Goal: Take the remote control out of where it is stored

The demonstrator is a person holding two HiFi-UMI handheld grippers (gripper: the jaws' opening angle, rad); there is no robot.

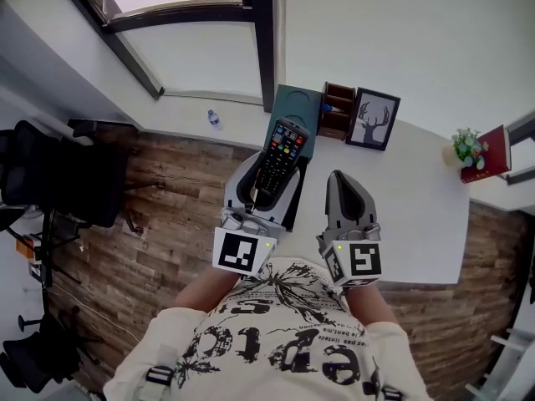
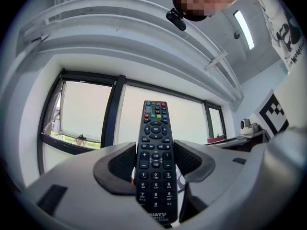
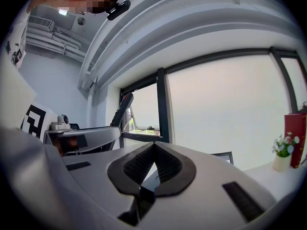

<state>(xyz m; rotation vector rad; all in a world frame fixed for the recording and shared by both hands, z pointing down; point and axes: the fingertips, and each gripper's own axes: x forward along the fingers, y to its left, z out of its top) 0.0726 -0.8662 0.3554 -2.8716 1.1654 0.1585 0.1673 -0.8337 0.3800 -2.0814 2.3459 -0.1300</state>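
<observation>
A black remote control (image 1: 278, 159) with coloured buttons at its top is clamped between the jaws of my left gripper (image 1: 266, 182), raised over the white desk's left end. In the left gripper view the remote (image 2: 154, 163) stands upright between the two dark pads (image 2: 120, 164), its button face toward the camera. My right gripper (image 1: 340, 180) hovers beside it to the right, jaws closed tip to tip with nothing between them (image 3: 152, 147). In the right gripper view the remote (image 3: 123, 107) shows edge-on at the left. A teal holder (image 1: 294, 107) lies just beyond the remote.
A white desk (image 1: 418, 224) carries a brown wooden organiser (image 1: 338, 111), a framed deer picture (image 1: 373, 119), a small potted plant (image 1: 465, 147) and a red book (image 1: 491, 153). A water bottle (image 1: 214, 119) sits on the window ledge. A black chair (image 1: 58, 174) stands on the wood floor at left.
</observation>
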